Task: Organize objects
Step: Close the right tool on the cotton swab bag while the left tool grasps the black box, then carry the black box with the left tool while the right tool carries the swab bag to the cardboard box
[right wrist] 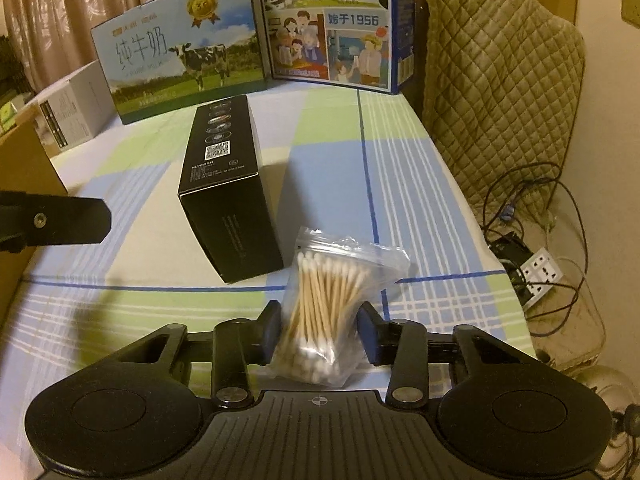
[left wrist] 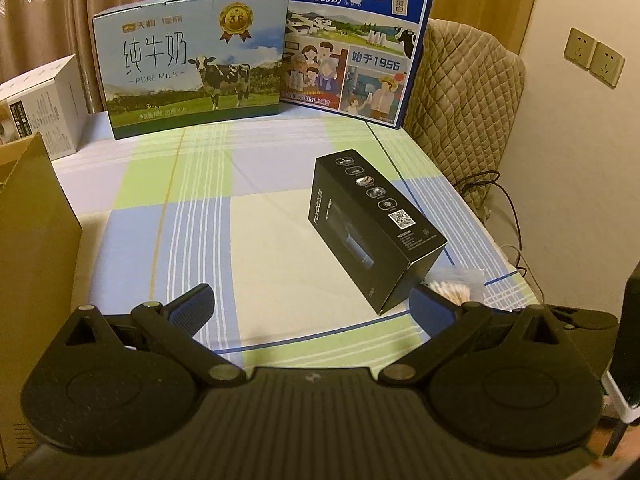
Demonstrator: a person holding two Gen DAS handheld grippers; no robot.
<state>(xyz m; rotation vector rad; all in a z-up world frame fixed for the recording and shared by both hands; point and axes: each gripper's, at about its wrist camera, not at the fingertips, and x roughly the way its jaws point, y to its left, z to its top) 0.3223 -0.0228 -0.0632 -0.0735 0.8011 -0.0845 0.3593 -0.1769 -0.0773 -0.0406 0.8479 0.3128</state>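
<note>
Cotton swabs in a clear zip bag lay nearest the lens, framed by the right hand-held gripper, whose blue-padded fingers stood on either side of the bag; whether the pads pressed it could not be told. The bag rested on a checked cloth of blue, green and cream covering the surface. Just beside the bag, on its far left, a long black box with a QR code on top lay flat. In the left wrist view, the left hand-held gripper hung wide open and empty above the cloth, the black box beyond its right finger and the swabs peeking out at the box's near right corner. Two milk cartons stood upright along the far edge: a pale blue one showing a cow and, to its right, a darker blue one with cartoon figures. A white box sat at far left, a brown cardboard box at near left. A quilted cover draped the far right, with cables and a power strip on the floor below.
</note>
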